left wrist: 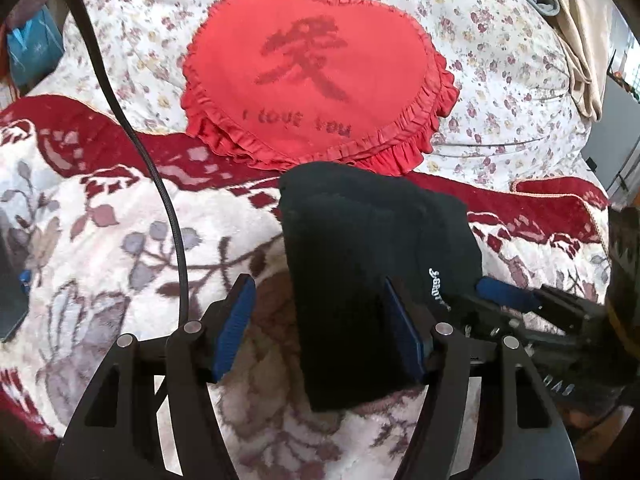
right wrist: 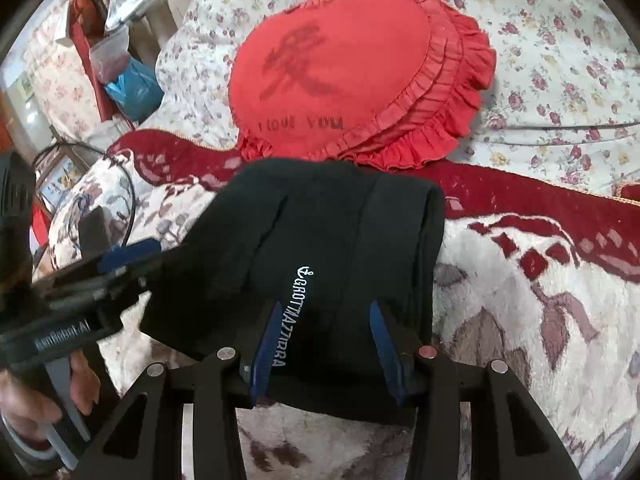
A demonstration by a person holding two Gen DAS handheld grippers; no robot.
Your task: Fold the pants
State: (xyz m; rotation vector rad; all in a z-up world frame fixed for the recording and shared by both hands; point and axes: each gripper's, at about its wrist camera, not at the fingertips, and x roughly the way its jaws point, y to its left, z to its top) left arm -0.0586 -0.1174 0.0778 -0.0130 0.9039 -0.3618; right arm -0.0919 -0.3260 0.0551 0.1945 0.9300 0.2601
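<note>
On the floral blanket (right wrist: 520, 288), below a red heart cushion (right wrist: 340, 68), our black pants (right wrist: 320, 232) lie folded small. Both left gripper (left wrist: 320, 328) and right gripper (right wrist: 326, 340) stand wide, straddling the near edge; we should square corners before releasing.

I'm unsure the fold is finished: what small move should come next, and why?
Probably draw both grippers back off the black pants. They already lie as a compact bundle on the floral blanket, and the left gripper and right gripper are open, pads straddling the cloth without pinching it.
</note>
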